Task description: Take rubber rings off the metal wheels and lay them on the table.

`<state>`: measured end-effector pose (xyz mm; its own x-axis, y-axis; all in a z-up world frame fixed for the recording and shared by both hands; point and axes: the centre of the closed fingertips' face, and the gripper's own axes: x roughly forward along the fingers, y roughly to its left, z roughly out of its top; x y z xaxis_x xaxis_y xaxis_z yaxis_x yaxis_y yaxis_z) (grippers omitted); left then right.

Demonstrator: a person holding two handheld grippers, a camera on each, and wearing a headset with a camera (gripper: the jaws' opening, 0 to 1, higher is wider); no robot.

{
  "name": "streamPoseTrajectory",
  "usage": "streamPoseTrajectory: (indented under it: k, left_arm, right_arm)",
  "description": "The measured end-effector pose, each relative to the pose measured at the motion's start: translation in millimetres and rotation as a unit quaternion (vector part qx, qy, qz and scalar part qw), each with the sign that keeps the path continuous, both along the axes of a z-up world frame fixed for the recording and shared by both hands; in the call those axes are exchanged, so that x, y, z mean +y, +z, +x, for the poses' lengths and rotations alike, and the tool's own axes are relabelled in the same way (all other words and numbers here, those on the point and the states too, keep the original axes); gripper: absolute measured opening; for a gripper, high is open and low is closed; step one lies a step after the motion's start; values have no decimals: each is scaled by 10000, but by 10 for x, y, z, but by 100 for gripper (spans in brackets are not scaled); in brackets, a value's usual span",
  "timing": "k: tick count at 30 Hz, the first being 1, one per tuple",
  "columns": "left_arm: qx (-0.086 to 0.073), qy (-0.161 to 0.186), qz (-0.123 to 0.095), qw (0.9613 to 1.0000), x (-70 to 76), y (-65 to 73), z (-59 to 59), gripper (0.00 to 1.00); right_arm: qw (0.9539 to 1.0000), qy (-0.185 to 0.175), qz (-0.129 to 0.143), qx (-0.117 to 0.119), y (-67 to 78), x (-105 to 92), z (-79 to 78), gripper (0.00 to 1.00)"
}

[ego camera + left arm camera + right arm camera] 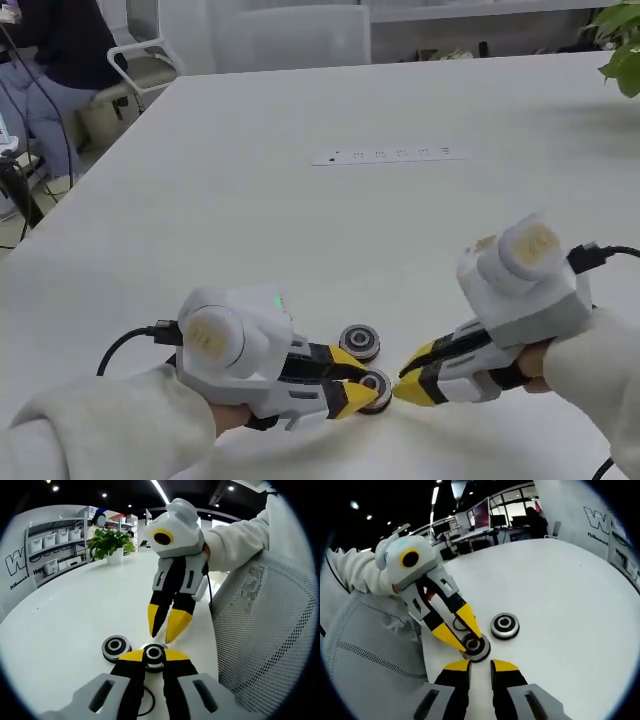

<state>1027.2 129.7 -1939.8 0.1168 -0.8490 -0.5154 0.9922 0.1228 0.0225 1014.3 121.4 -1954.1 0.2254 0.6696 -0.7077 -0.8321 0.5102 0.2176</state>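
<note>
Left tongs [358,380] clamp the near metal wheel [154,656] on the counter [300,220]. Right tongs [400,384], narrowly parted and empty, sit just beside it. Second wheel [359,341] lies adjacent. Both wheels appear still ringed: removal judged pending.

Yellow-tipped left claw [362,383], right claw [405,378]; white sleeves [100,430]

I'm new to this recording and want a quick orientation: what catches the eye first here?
The yellow-tipped left gripper and right gripper meet nose to nose at the near edge of the white table. The left one clamps a rubber-ringed metal wheel; the right one's jaws hang slightly apart just beside it. A second wheel lies free close by.
</note>
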Motion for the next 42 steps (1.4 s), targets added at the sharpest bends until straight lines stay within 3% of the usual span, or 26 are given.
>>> streamPoseTrajectory:
  k: [8,11,26,28,29,38,42]
  left_arm:
    - [3,-3,1,10000,1,1,-2,8]
    - [6,-4,-2,10000,2,1,-1,8]
    - [83,50,-26,10000,3,2,5,8]
    - [94,56,-24,9999,5,3,6,8]
    - [97,61,-25,9999,6,3,9,8]
    - [135,126,-29,9998,15,-1,28,8]
    - [298,254,-107,9992,23,5,46,8]
  right_arm:
    - [9995,69,-2,-313,-23,83,61,22]
    - [9996,53,28,-262,-43,83,55,22]
    - [9994,205,-41,-276,-67,56,32,13]
    - [9987,295,-243,-341,-102,9,39,3]
    - [9990,252,-145,-339,-84,28,44,1]
    - [9993,175,-131,-315,-92,42,48,1]
    - [9991,193,-171,-344,-94,62,42,1]
